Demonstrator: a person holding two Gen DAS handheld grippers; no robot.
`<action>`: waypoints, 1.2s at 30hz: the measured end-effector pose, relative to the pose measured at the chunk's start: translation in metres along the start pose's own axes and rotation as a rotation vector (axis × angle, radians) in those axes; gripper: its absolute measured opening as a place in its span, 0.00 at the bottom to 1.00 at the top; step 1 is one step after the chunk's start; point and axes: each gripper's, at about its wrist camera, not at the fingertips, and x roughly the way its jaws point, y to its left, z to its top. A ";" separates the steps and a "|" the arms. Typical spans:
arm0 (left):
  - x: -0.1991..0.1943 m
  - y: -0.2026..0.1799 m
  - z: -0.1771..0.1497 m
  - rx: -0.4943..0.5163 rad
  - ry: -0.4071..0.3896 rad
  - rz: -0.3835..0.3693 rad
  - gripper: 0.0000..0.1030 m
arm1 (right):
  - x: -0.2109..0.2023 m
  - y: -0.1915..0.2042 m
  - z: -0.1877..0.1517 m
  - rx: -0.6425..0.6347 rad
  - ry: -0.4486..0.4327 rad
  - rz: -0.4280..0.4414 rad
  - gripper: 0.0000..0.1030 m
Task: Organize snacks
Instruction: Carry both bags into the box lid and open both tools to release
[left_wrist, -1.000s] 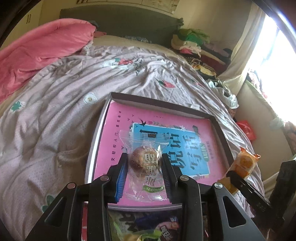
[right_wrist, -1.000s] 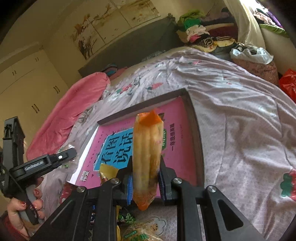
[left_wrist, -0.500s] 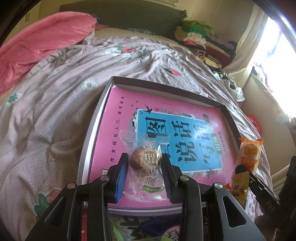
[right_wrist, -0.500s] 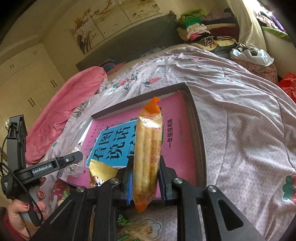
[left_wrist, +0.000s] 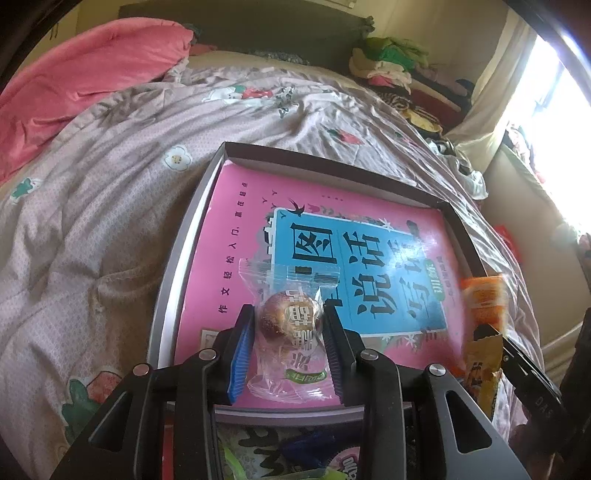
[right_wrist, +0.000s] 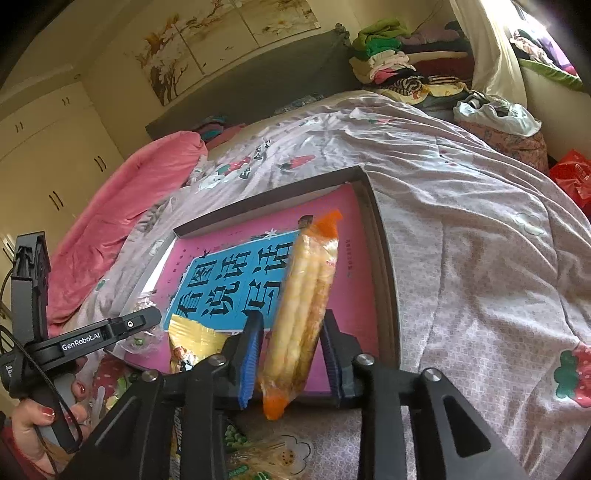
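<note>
My left gripper (left_wrist: 290, 325) is shut on a round brown pastry in a clear wrapper (left_wrist: 288, 319), held over the near edge of a shallow grey box (left_wrist: 168, 280). A pink and blue book (left_wrist: 332, 258) lies flat in the box. My right gripper (right_wrist: 291, 332) is shut on a long orange pack of corn sticks (right_wrist: 306, 302), held upright over the box's near right part (right_wrist: 384, 258). That pack shows at the right in the left wrist view (left_wrist: 484, 332). The left gripper shows at the left in the right wrist view (right_wrist: 110, 332).
The box rests on a pinkish floral quilt (left_wrist: 92, 221) on a bed. Several loose snack packets (left_wrist: 295, 450) lie on the quilt just below the grippers. A yellow packet (right_wrist: 188, 339) lies at the box's near edge. A pink duvet (left_wrist: 74, 81) and piled clothes (left_wrist: 399, 70) sit beyond.
Both grippers have moved forward and down toward the box with their snacks still held. The corn stick pack now tilts over the book.
</note>
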 end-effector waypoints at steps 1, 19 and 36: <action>0.000 0.000 0.000 -0.001 0.001 0.001 0.38 | -0.001 0.000 0.000 -0.003 -0.003 -0.003 0.37; -0.020 0.004 0.000 -0.009 -0.033 -0.025 0.59 | -0.015 0.000 -0.004 -0.030 -0.028 -0.044 0.50; -0.047 0.006 -0.002 0.002 -0.068 -0.041 0.73 | -0.021 0.019 -0.006 -0.189 -0.074 -0.213 0.50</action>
